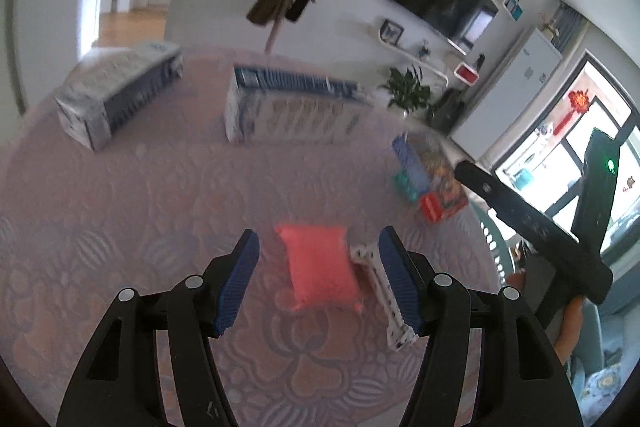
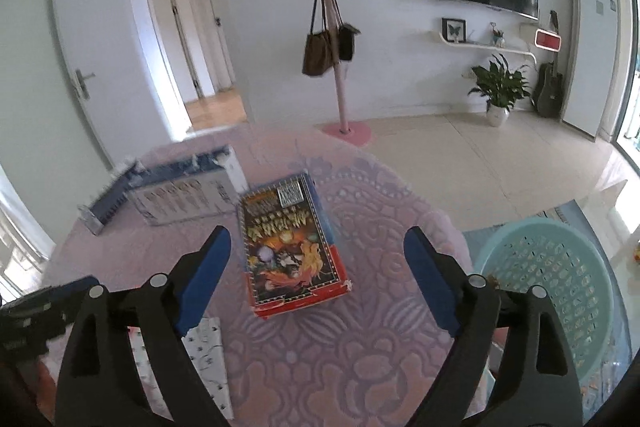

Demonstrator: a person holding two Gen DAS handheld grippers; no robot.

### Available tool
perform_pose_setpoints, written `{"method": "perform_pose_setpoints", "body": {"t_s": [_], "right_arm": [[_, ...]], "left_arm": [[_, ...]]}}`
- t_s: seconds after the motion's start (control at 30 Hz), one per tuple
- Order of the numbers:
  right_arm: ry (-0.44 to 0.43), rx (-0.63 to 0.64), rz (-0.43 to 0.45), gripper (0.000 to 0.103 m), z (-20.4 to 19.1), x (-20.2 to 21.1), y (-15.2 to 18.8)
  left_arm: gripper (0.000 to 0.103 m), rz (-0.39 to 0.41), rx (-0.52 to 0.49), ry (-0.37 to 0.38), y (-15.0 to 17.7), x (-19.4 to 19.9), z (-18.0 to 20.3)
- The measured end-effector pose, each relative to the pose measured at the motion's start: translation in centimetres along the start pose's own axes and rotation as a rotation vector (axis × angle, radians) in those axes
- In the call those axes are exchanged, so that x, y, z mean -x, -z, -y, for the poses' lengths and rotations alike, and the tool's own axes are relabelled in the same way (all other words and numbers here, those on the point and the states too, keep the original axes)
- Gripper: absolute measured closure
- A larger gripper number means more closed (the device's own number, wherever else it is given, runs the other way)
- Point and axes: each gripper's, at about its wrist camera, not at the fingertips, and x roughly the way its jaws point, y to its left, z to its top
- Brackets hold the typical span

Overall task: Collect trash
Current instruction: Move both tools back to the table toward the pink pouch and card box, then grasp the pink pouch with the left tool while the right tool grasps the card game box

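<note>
In the left wrist view my left gripper (image 1: 319, 239) is open above the table, and a flat pink-red packet (image 1: 320, 271) lies on the cloth between its blue fingers, untouched. A long white patterned box (image 1: 376, 287) lies right beside the packet, partly hidden by the right finger. In the right wrist view my right gripper (image 2: 318, 235) stands wide open over a colourful red-edged box (image 2: 292, 247), with clear gaps on both sides. The same box (image 1: 436, 183) shows at the right of the left wrist view. The white patterned box (image 2: 204, 363) lies low on the left.
Two blue-and-white cartons (image 1: 120, 95) (image 1: 292, 107) lie at the back of the pink-clothed table (image 1: 120, 227). A teal plastic basket (image 2: 548, 287) stands off the table's right edge. The right tool's black body (image 1: 532, 223) crosses the left wrist view.
</note>
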Motion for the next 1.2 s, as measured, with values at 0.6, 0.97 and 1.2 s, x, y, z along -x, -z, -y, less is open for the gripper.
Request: {"method": "perform_pose_setpoints", "body": {"t_s": [0.6,0.97,1.2], "right_arm": [[0.034,0.076,-0.087,0.019,-1.6,-2.8,0.3],[-0.012,0.164,-0.027,0.043,-3.2,-1.5,0.7],[-0.056,0.042,0.070,0.043,0.1,1.9,-0.1]], "left_arm": [[0.033,-0.032,-0.151,-0.064,1.8,-2.6,2.4],[0.063,-0.034,-0.134,-0.086,2.5,-2.0,2.2],[0.064,0.035,-0.132,-0.048,2.0,0.7,2.8]]}}
